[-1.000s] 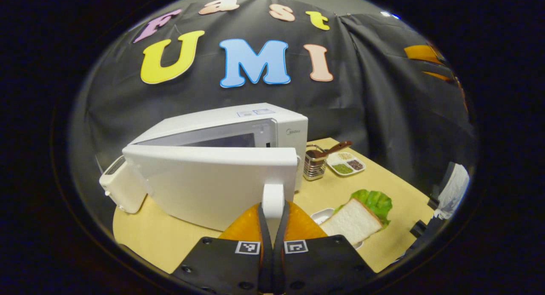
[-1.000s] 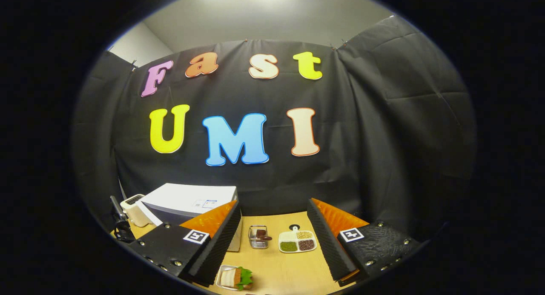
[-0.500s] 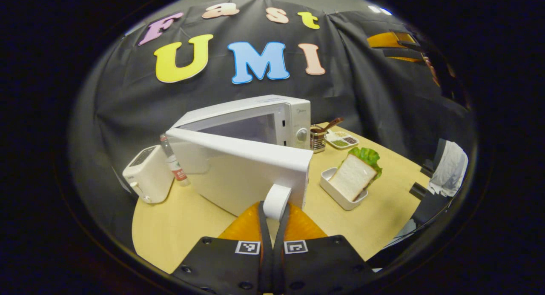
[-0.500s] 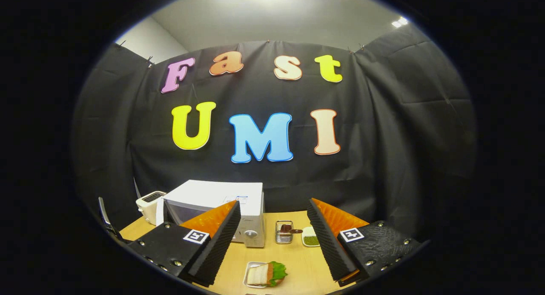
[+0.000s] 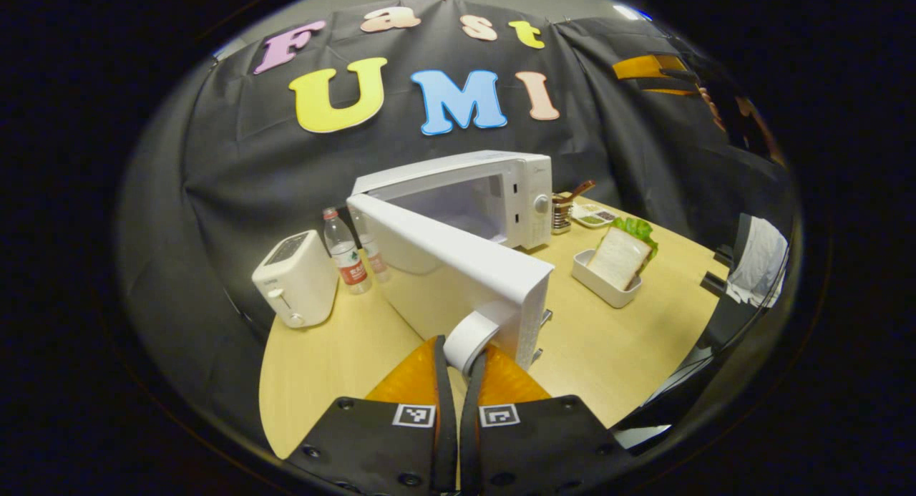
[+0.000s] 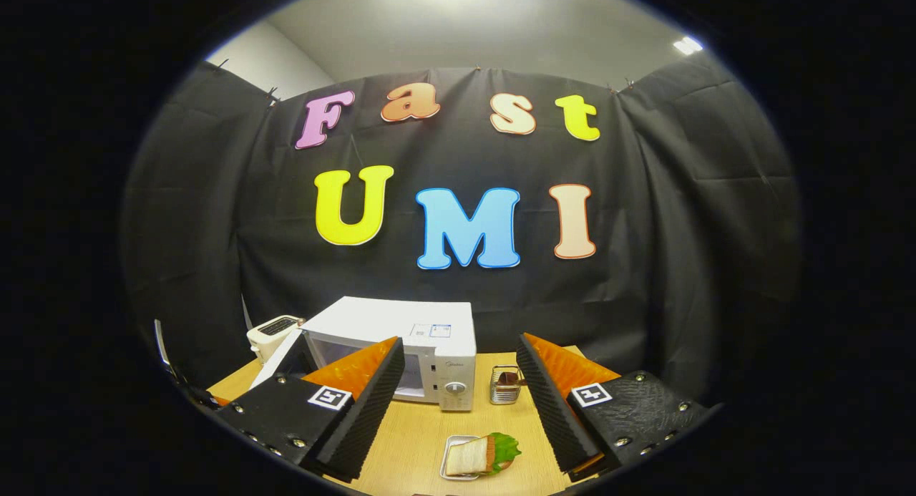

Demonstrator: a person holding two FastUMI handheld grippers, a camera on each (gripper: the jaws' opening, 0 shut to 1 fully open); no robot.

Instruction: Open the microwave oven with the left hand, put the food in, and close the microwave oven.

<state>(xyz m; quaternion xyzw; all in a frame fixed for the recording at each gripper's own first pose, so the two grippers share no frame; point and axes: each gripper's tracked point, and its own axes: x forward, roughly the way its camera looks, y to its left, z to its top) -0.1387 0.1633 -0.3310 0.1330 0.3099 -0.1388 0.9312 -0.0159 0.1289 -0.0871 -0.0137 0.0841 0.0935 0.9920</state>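
A white microwave oven [image 5: 515, 188] [image 6: 436, 346] stands at the back of the wooden table [image 5: 336, 353], its door [image 5: 458, 267] swung far out to the left. My left gripper [image 5: 461, 353] is shut on the door's white handle [image 5: 469, 335] at the door's free edge. The food, a sandwich of white bread with green lettuce [image 5: 621, 256] [image 6: 479, 454], lies in a small white tray [image 5: 597, 288] to the right of the oven. In the right gripper view my right gripper [image 6: 458, 403] hangs open above the table, nothing between its fingers, the sandwich below it.
A white toaster [image 5: 295, 278] [image 6: 272, 333] and two plastic water bottles [image 5: 346, 253] stand left of the oven. A metal utensil holder [image 5: 560, 217] [image 6: 505, 385] and a divided dish [image 5: 594, 214] sit to its right. A person's white sleeve [image 5: 755, 260] shows at the table's right edge.
My left gripper has pulled the door wider by its handle, exposing the oven's cavity. The right gripper view has shifted so oven and sandwich sit more centrally.
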